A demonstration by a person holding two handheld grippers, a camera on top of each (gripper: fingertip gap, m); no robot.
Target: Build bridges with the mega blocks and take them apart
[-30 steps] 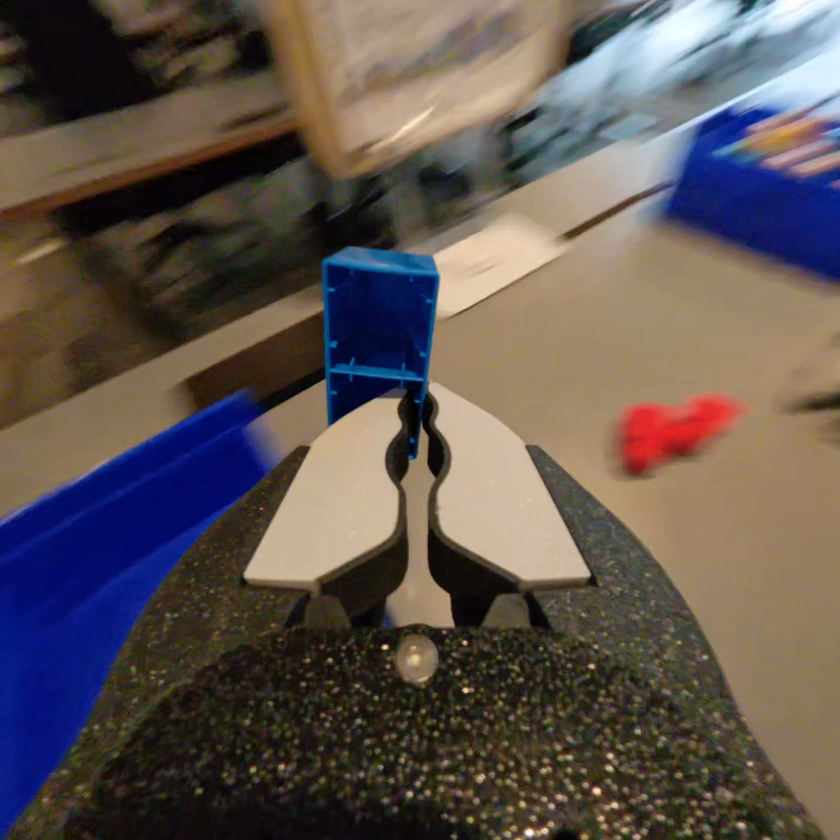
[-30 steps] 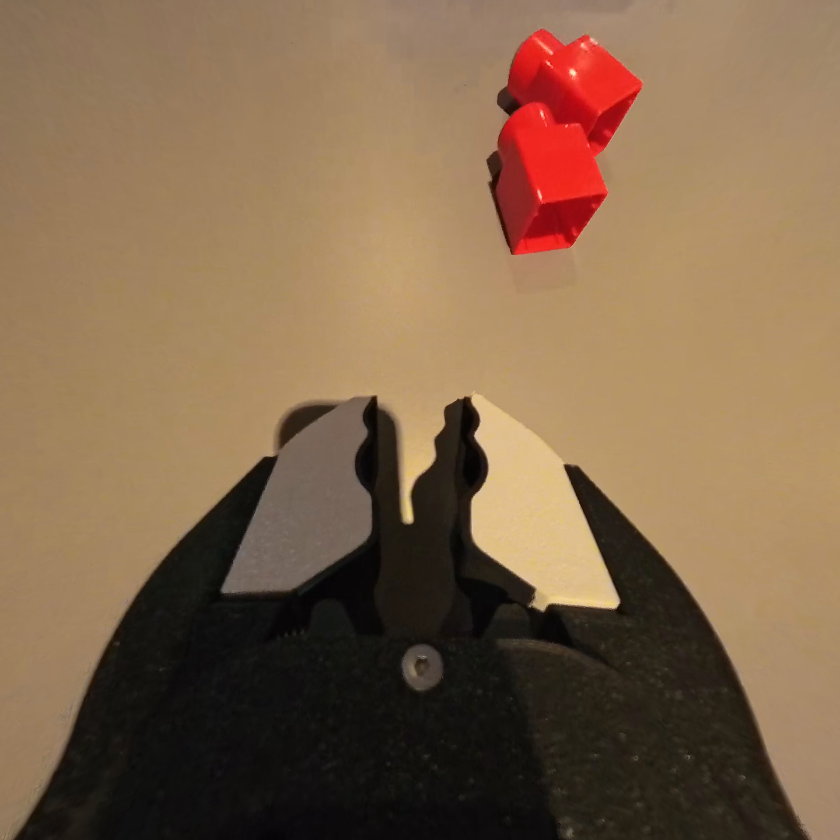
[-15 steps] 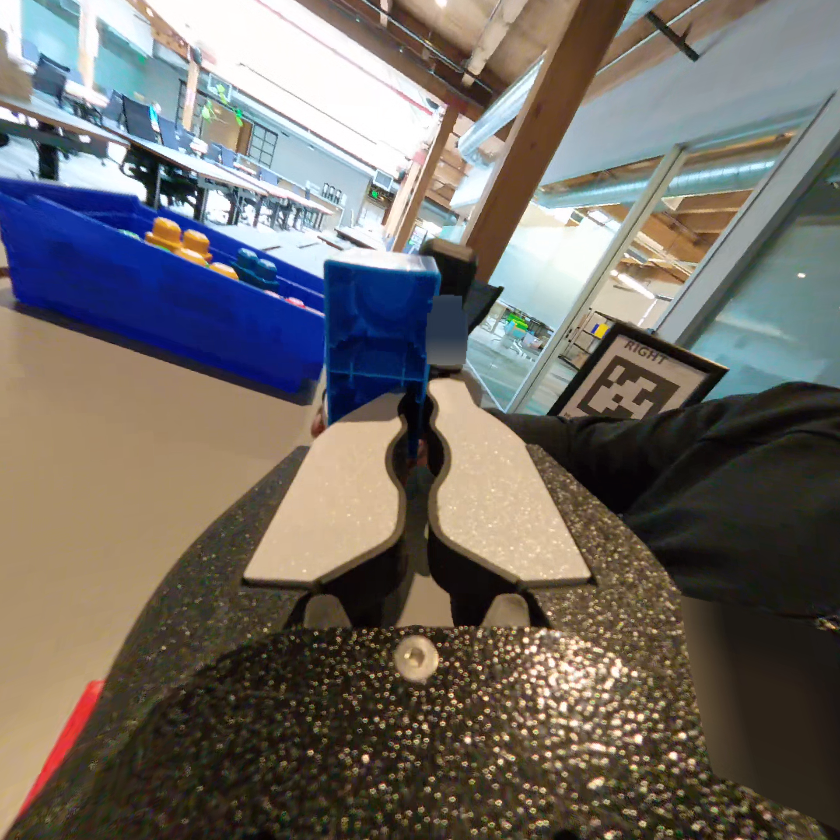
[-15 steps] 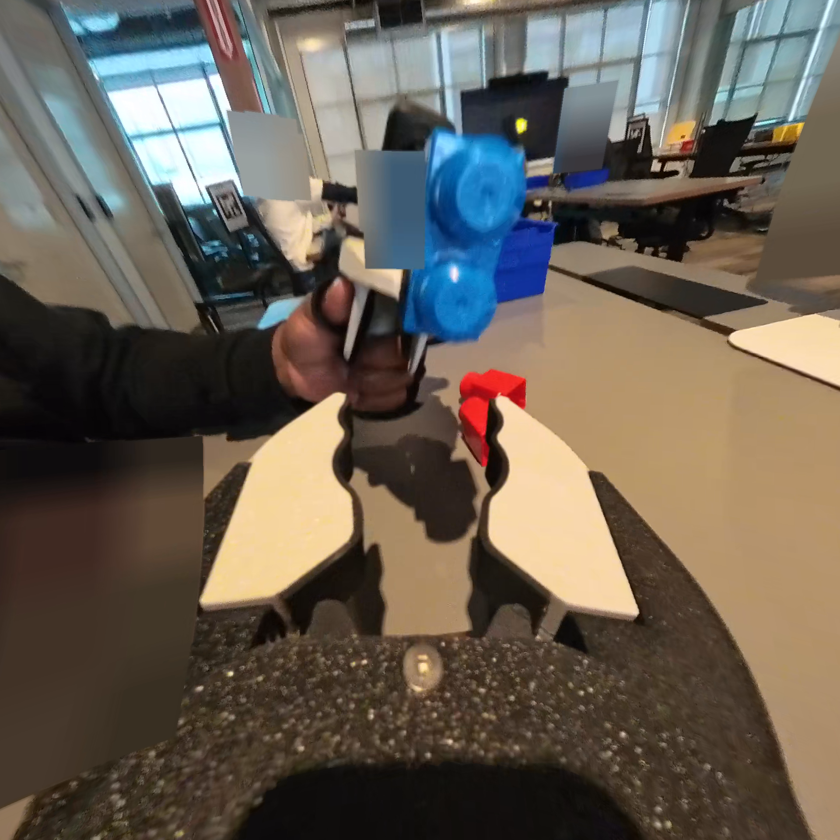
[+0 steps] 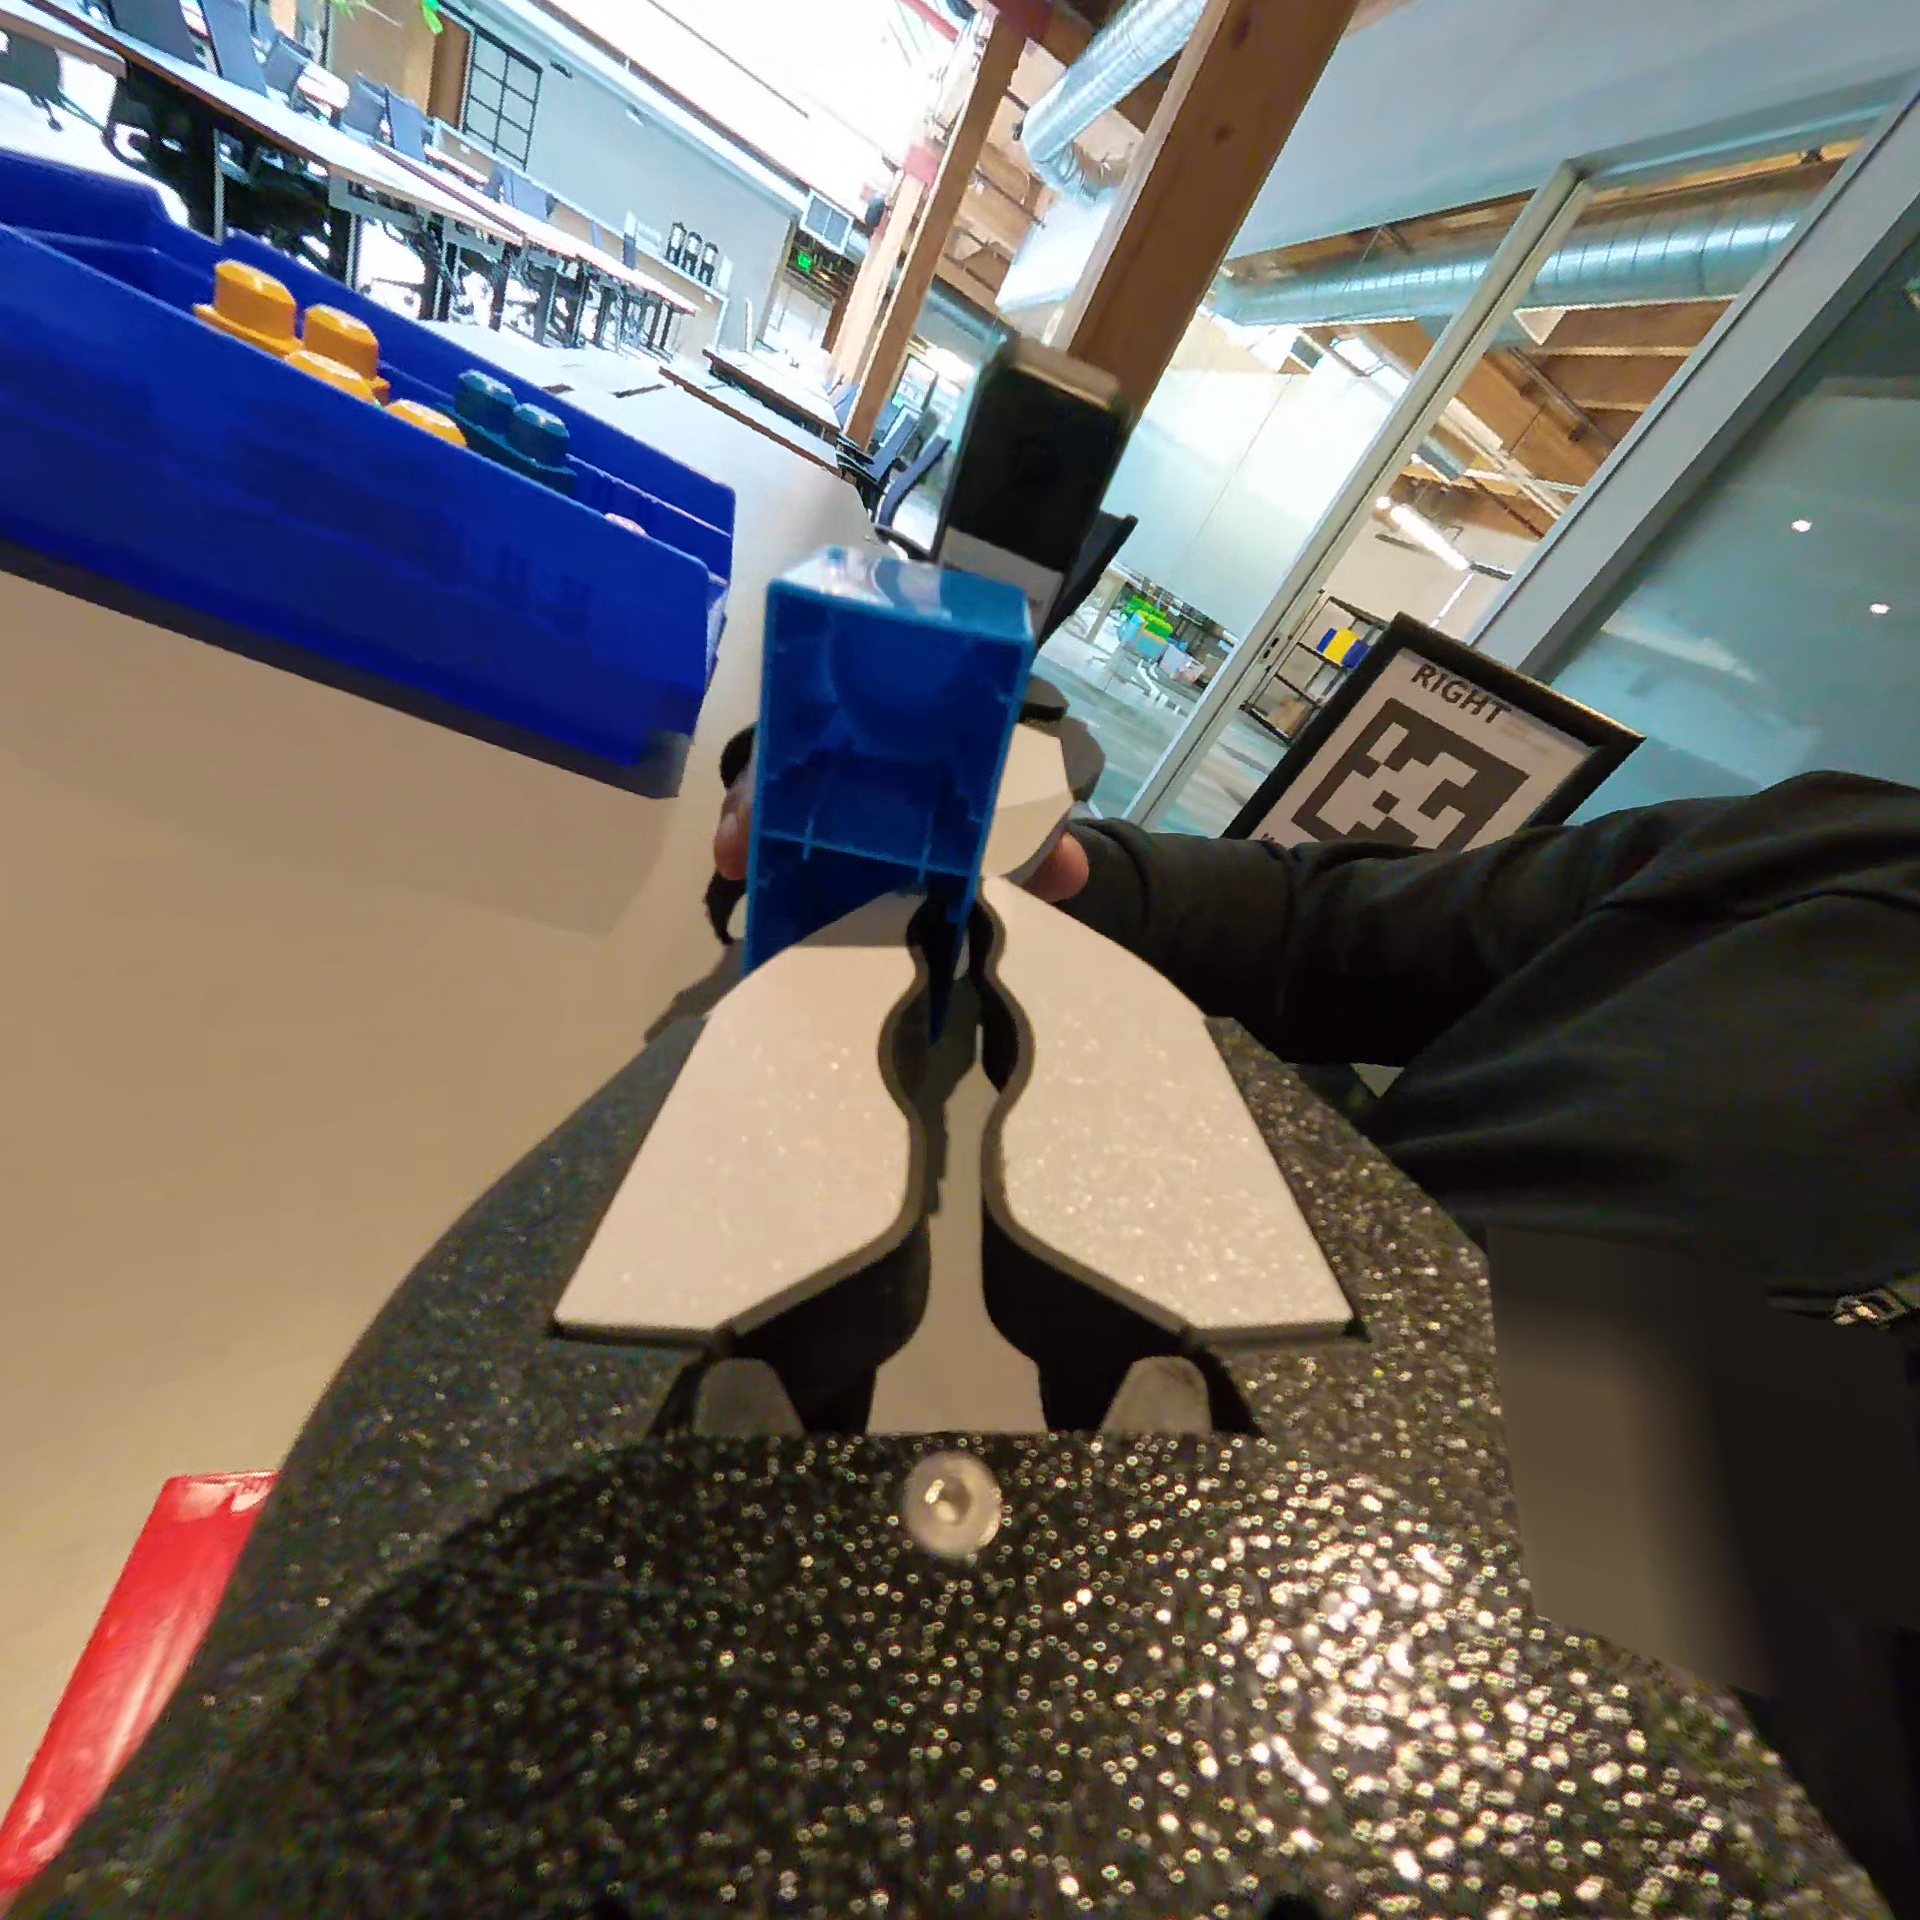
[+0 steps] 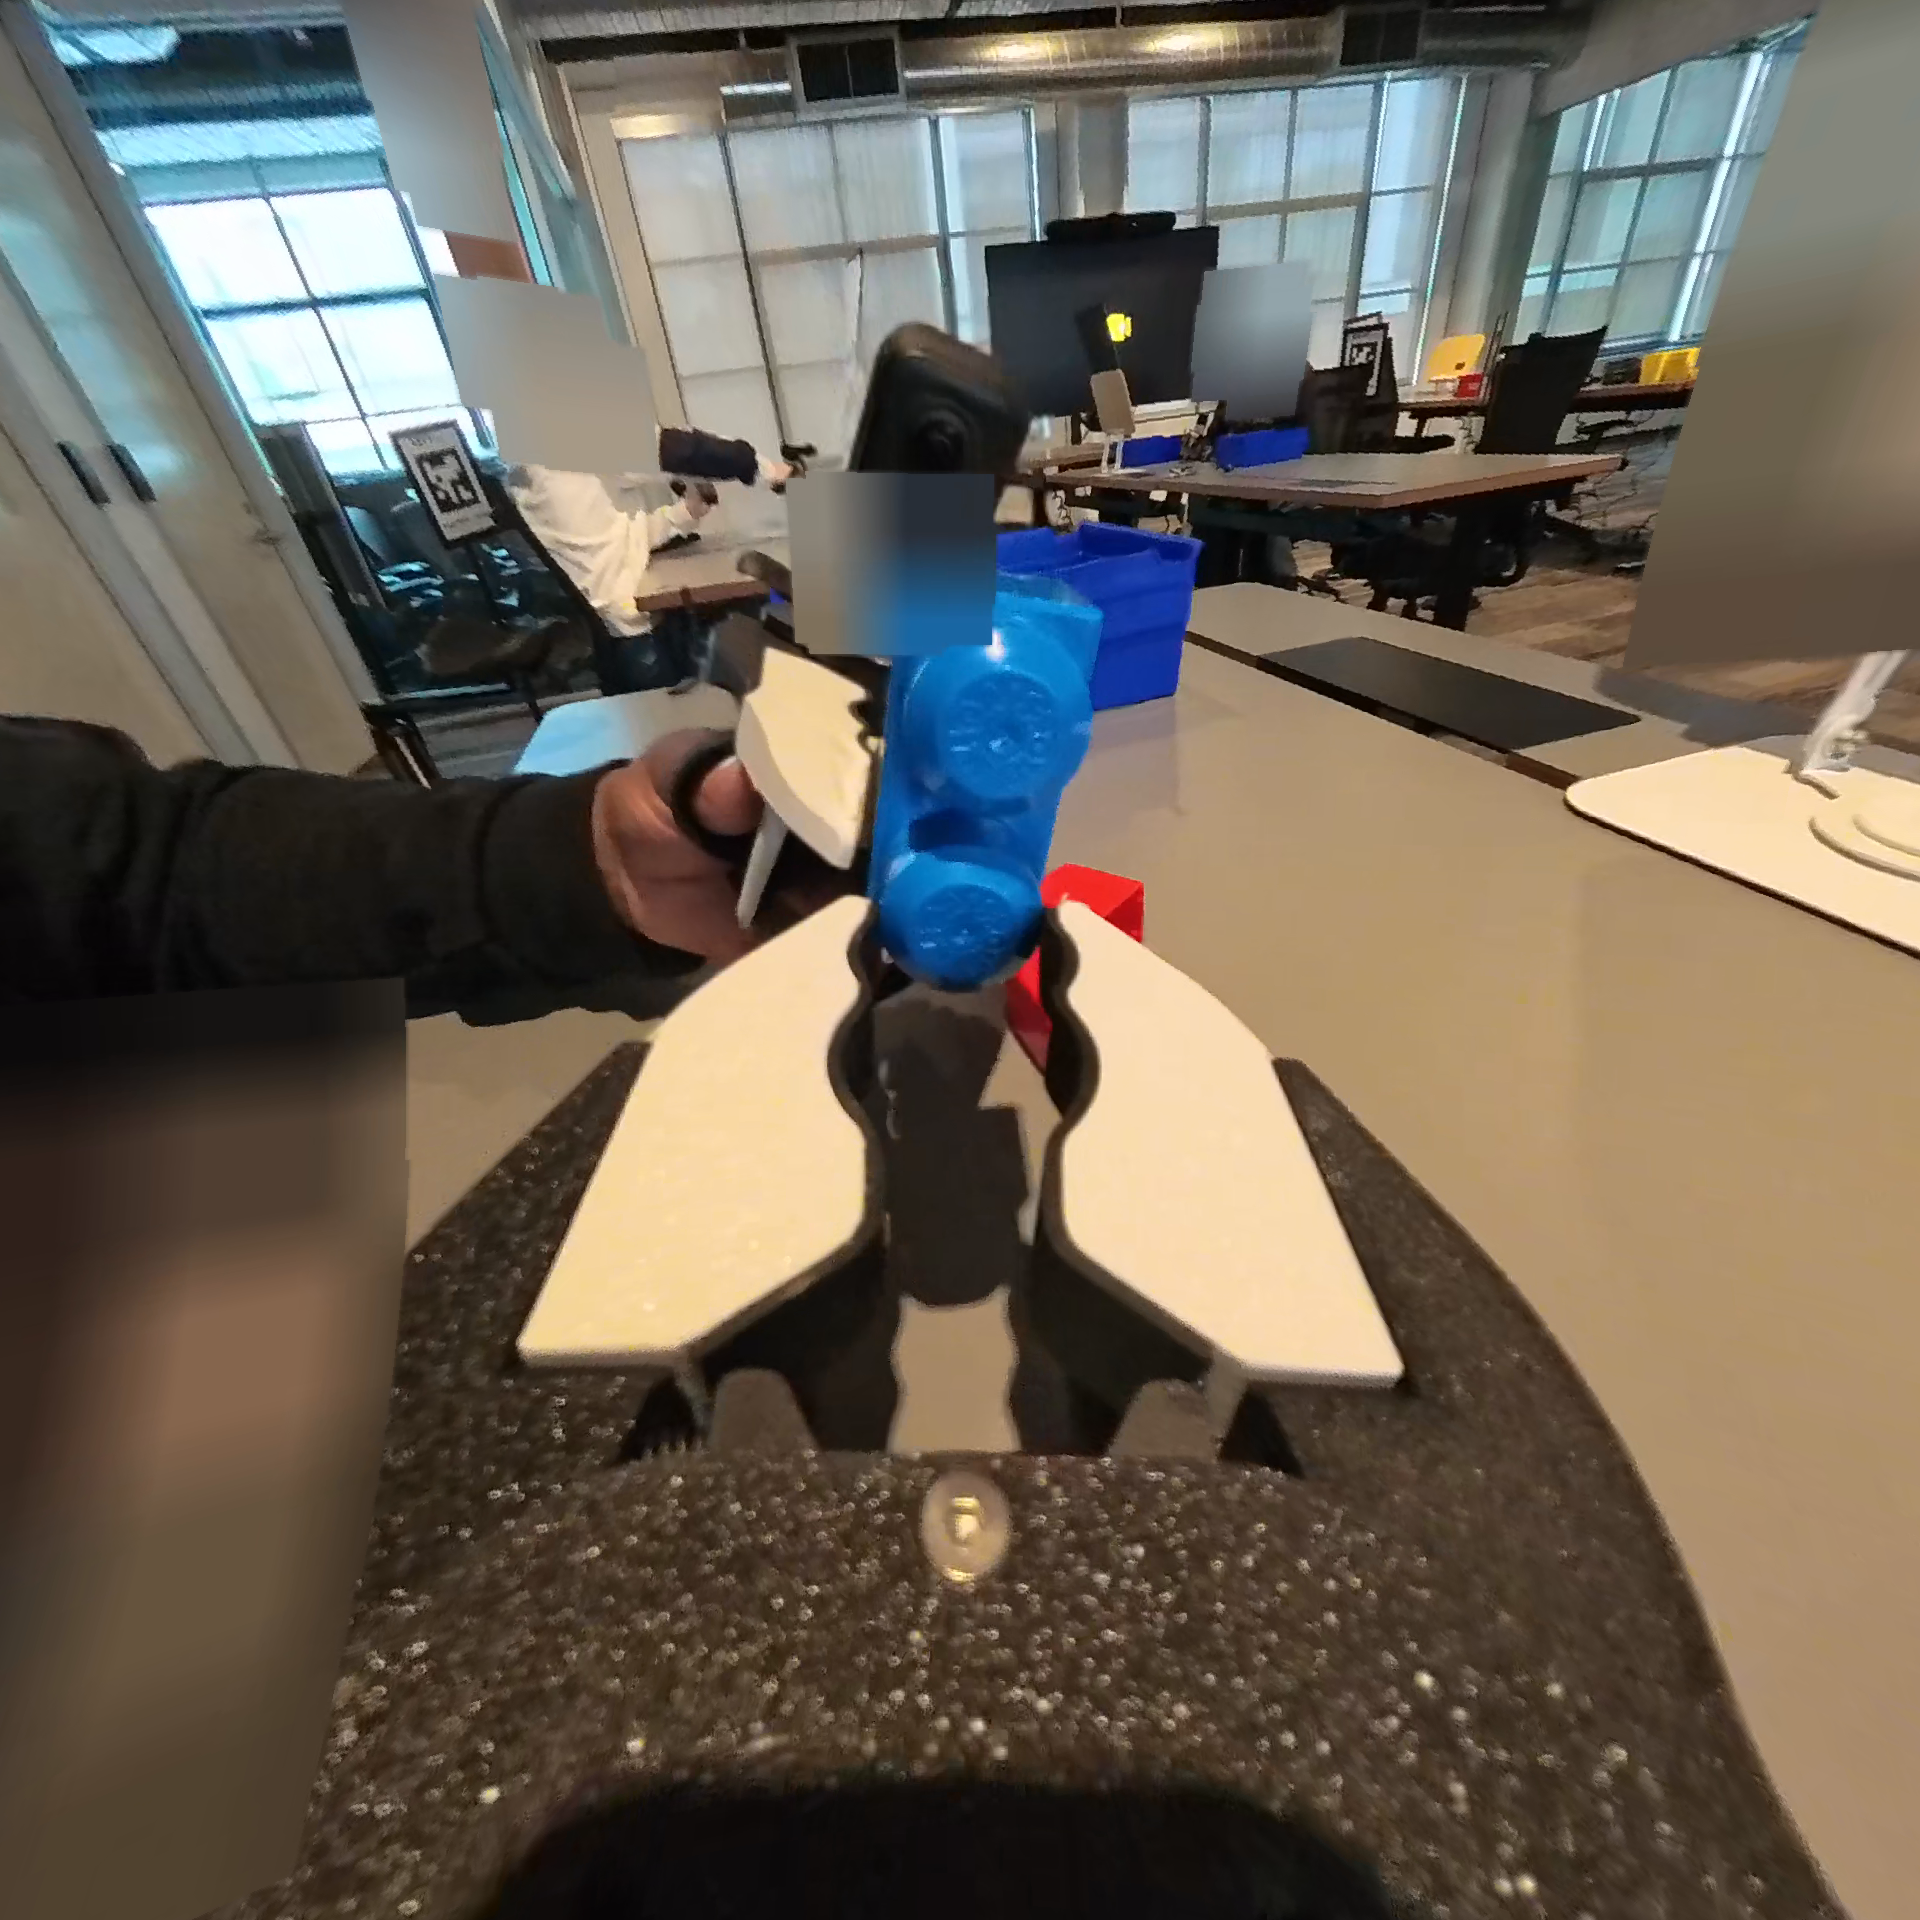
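Note:
My left gripper (image 5: 951,925) is shut on one wall of a blue two-stud mega block (image 5: 883,769) and holds it upright above the table, hollow underside toward its camera. In the right wrist view the block's (image 6: 977,790) studs face me. My right gripper (image 6: 958,920) is open, its fingertips close on either side of the lower stud; I cannot tell if they touch it. The left gripper's white fingers (image 6: 805,758) and a hand (image 6: 665,842) show behind the block. Red blocks (image 6: 1101,904) lie on the grey table beyond; one (image 5: 135,1621) shows at the lower left in the left wrist view.
A blue bin (image 5: 364,561) with orange and dark blue blocks stands at the left on the grey table (image 5: 260,987). Another blue bin (image 6: 1122,613) stands farther back. A white pad (image 6: 1766,821) lies at the right. A dark sleeve (image 5: 1507,987) reaches in from the right. Left and right tips are no more than a few centimetres apart.
Both grippers swung up from the table to face each other. My right gripper has closed in on the blue block, so its lower stud now sits between the slightly narrowed fingertips.

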